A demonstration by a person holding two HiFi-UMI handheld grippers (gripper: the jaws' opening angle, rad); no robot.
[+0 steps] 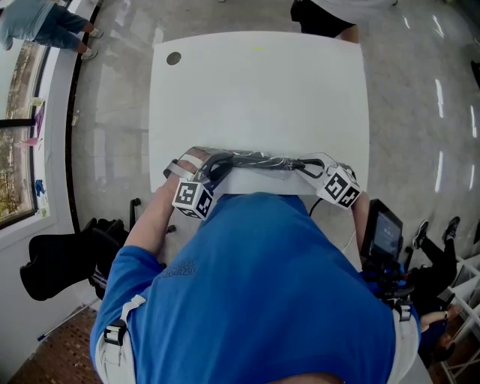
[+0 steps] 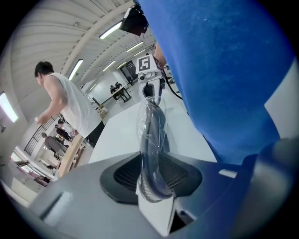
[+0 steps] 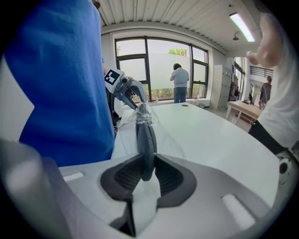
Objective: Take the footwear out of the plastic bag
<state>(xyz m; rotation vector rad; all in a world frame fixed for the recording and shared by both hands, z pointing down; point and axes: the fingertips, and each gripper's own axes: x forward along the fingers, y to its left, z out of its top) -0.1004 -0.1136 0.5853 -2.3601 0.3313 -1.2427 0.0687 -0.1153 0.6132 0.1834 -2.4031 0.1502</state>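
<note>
Closest to us, the dark ribbed pads [image 2: 124,175] of our left hand-held gripper [image 2: 152,181] are squeezed narrow on one end of a clear plastic bag [image 2: 152,116]. The dark grey footwear [image 2: 148,142] inside is pinched through the film. Our right hand-held gripper [image 3: 147,173] grips the opposite end the same way: its jaws are drawn in on the bag, and the thin edge of the footwear stands upright between them.

From above, we see the bag stretched sideways between the two grippers, with the footwear still wholly inside it as a long dark strip. It hangs along the near edge of the white table [image 1: 259,90], just in front of our blue shirt [image 1: 262,285]. We cannot tell whether it touches the tabletop. Each gripper faces the other across the bag, with its marker cube turned towards us.

Farther out, a small round grey disc [image 1: 174,58] sits near the table's far left corner. One person in dark trousers [image 1: 321,16] stands at the far edge, and another in jeans [image 1: 41,24] stands by the window at upper left. On the floor to our left lies a black bag [image 1: 64,264]. At our right a black device with a screen [image 1: 384,232] is mounted beside our arm.
</note>
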